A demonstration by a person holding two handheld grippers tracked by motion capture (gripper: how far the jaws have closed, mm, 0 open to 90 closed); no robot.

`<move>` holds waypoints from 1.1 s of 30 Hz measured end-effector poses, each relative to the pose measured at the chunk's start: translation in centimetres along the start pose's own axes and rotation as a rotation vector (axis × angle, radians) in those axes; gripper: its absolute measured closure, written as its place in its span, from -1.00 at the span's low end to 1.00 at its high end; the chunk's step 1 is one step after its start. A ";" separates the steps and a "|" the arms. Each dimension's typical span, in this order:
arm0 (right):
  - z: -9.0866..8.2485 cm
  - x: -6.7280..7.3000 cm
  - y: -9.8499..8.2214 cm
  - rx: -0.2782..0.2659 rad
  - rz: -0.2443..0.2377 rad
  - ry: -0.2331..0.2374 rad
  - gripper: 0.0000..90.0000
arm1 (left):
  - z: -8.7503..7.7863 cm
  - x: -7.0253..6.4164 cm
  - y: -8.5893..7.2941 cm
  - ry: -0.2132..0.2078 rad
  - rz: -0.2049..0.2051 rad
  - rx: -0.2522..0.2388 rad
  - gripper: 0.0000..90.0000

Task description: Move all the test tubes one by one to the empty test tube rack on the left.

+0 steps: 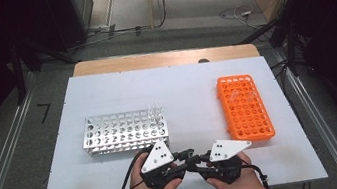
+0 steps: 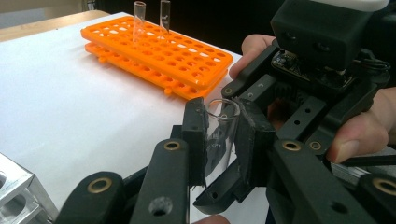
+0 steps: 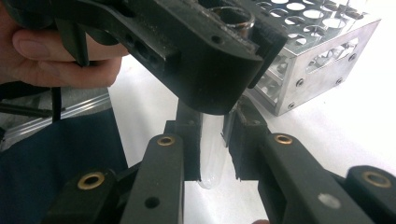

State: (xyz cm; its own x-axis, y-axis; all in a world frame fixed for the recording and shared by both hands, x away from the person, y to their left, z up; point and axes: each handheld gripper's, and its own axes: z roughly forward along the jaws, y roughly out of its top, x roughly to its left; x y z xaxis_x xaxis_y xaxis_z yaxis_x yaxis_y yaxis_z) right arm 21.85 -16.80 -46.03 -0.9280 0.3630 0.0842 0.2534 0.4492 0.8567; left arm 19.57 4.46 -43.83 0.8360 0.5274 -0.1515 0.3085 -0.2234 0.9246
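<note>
Pinching test tube (image 2: 219, 135) top: left gripper (image 2: 218, 140) | pinching its bottom: right gripper (image 3: 212, 144) | near metal rack (image 1: 125, 131)

You hold black grippers around a clear glass test tube (image 2: 219, 140); an orange plastic rack (image 1: 244, 107) and silver metal rack (image 1: 124, 131) sit on the white tabletop (image 1: 181, 92).

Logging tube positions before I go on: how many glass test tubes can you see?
5: two upright in the orange rack, about two in the metal rack, blurred there, and one test tube gripped by both grippers; others may be hidden.
</note>
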 end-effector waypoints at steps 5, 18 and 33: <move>0.0 0.0 0.0 0.000 0.002 0.002 0.63 | 0.0 0.0 0.0 0.003 0.000 -0.001 0.68; 0.1 -0.2 -0.1 -0.003 0.021 0.016 0.26 | -0.6 0.5 0.1 0.019 -0.003 -0.022 0.69; -0.4 -0.7 -0.1 -0.017 0.033 -0.005 -0.03 | -1.3 1.1 0.2 0.045 -0.011 -0.035 0.69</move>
State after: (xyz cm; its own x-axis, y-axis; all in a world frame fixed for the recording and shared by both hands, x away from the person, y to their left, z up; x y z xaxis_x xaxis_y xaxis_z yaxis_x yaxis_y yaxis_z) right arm 22.40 -17.45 -46.01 -0.9179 0.3813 0.1102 0.2793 0.4232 0.8619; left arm 19.95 6.09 -43.30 0.8114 0.5657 -0.1466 0.3007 -0.1890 0.9348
